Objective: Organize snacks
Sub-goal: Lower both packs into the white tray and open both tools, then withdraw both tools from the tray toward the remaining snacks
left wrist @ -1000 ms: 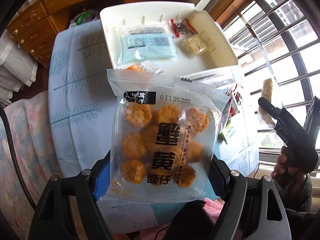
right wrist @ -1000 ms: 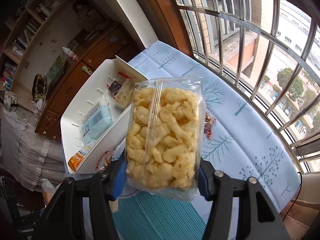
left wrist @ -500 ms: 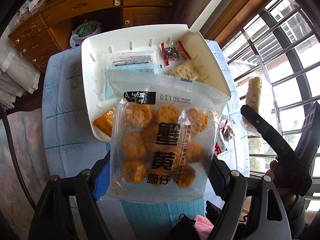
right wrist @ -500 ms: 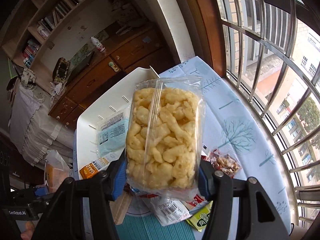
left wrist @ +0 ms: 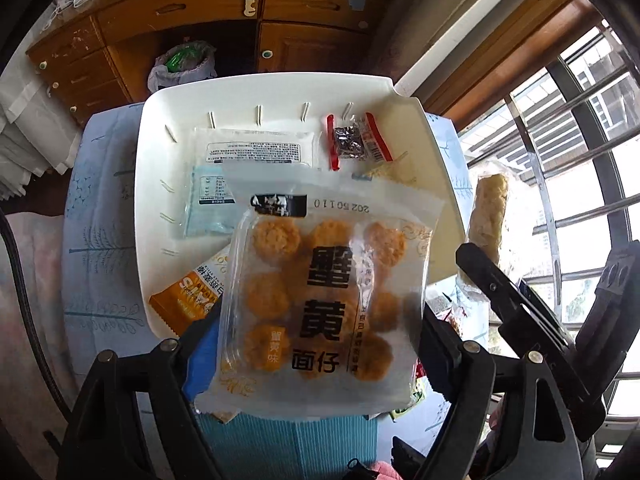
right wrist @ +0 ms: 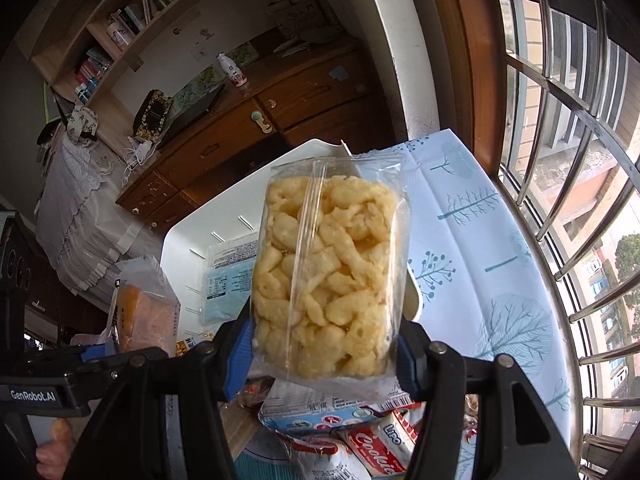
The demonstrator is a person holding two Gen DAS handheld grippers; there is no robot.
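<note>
Left gripper (left wrist: 320, 354): jaws clamped on orange biscuit pack (left wrist: 324, 304), held above white tray (left wrist: 152, 200). Right gripper (right wrist: 324, 354): jaws clamped on clear puff bag (right wrist: 328, 276), held over the surface (right wrist: 480, 240) beside tray.

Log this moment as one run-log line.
left claw: shut on round-cracker pack | right claw: shut on puffed-snack bag | both above white tray | tray holds blue packet

Two close downward wrist views, both over the white tray (left wrist: 148, 208).
</note>
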